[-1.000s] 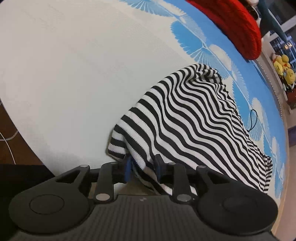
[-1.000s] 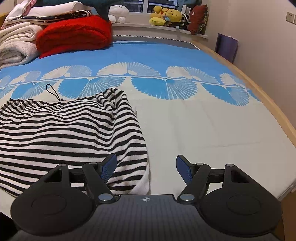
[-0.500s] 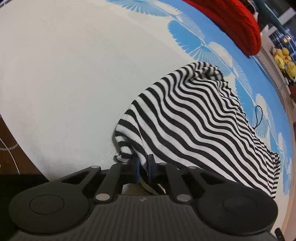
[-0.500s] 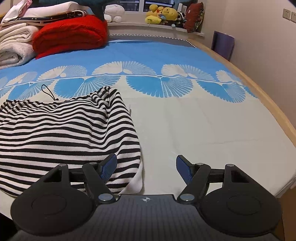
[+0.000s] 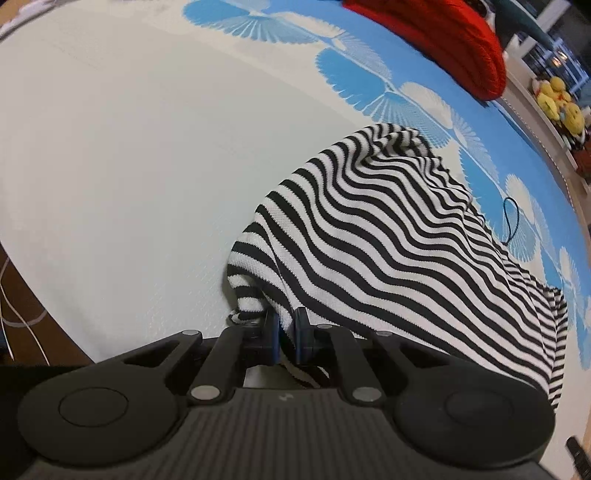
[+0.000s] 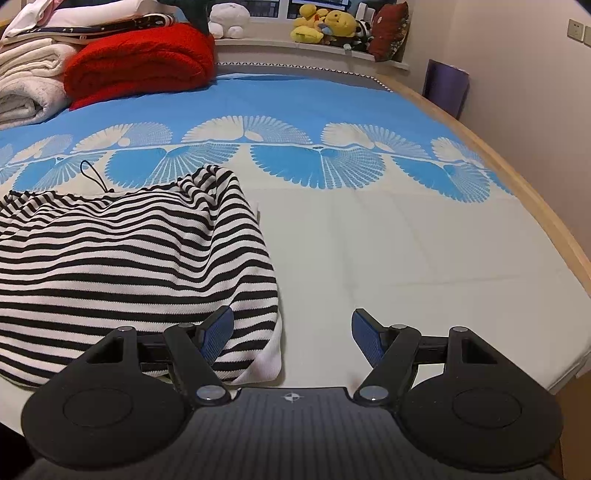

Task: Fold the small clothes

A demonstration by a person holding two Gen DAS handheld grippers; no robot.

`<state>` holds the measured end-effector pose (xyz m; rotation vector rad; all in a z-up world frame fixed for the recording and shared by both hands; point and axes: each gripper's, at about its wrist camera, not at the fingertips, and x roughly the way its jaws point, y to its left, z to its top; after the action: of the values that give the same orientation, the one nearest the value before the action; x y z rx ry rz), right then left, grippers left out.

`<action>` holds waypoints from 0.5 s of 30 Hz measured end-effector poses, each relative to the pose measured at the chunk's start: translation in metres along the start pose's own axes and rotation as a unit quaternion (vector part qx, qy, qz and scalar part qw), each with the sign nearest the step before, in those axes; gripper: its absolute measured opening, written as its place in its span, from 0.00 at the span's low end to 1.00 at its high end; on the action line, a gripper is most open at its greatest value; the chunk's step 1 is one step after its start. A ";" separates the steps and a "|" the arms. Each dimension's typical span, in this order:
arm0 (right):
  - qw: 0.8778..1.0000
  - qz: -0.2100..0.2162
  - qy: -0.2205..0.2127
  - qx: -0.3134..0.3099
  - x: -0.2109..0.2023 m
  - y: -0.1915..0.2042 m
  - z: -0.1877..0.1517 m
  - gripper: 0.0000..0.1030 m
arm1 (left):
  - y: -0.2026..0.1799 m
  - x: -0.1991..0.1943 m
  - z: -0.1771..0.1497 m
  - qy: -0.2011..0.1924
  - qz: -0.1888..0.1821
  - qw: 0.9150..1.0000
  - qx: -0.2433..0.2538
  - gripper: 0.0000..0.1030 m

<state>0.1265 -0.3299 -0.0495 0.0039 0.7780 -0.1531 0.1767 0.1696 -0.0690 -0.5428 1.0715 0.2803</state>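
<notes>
In your left wrist view, your left tool (image 5: 284, 334) is clenched on a bunched edge of the black-and-white striped knit garment (image 5: 388, 236), the blue pads nearly together with a fold of ribbed cloth pinched between them. From that pinch the garment rises in a soft ridge and spreads away to the right across the bed's flat woven cover (image 5: 122, 147), which is pale cream here and bright blue with white fan shapes farther off. A thin black cord loop (image 5: 511, 218) lies on the blue band just past the garment's far edge. A thick red knitted blanket (image 5: 443, 33), folded, sits near the head of the bed.

In your right wrist view, your right tool (image 6: 291, 334) is released, its blue-padded fingers spread wide. The left finger sits over the garment's (image 6: 122, 266) rounded near corner, whether touching it you cannot tell; the right finger hangs above bare cream cover (image 6: 406, 240). The garment lies rumpled in the left half of the view, its stripes rippling over low folds. Folded white towels (image 6: 26, 85) are stacked beside the red blanket (image 6: 140, 62), and yellow plush toys (image 6: 321, 26) line the ledge behind the bed.
</notes>
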 end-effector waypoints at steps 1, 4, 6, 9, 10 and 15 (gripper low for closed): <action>1.000 -0.002 -0.001 0.003 0.000 -0.001 0.001 0.70 | -0.001 -0.002 -0.001 -0.005 0.001 1.000 0.007 0.07; 1.000 -0.007 -0.008 0.011 -0.001 -0.004 0.005 0.70 | -0.004 -0.006 -0.002 -0.017 0.001 1.000 0.021 0.07; 1.000 -0.007 -0.014 0.013 -0.003 -0.004 0.007 0.70 | -0.007 -0.009 -0.005 -0.025 0.004 0.999 0.032 0.07; 1.000 -0.004 -0.019 0.011 -0.004 -0.005 0.010 0.70 | -0.014 -0.013 -0.011 -0.040 0.014 0.997 0.064 0.07; 1.000 -0.004 -0.020 0.009 -0.004 -0.005 0.011 0.70 | -0.017 -0.013 -0.013 -0.043 0.020 0.996 0.077 0.07; 1.000 -0.007 -0.016 0.021 -0.003 -0.014 0.018 0.70 | -0.024 -0.020 -0.013 -0.039 0.033 0.993 0.105 0.07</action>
<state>0.1355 -0.3440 -0.0337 0.0357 0.7439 -0.1812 0.1692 0.1434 -0.0487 -0.3052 1.0295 0.2413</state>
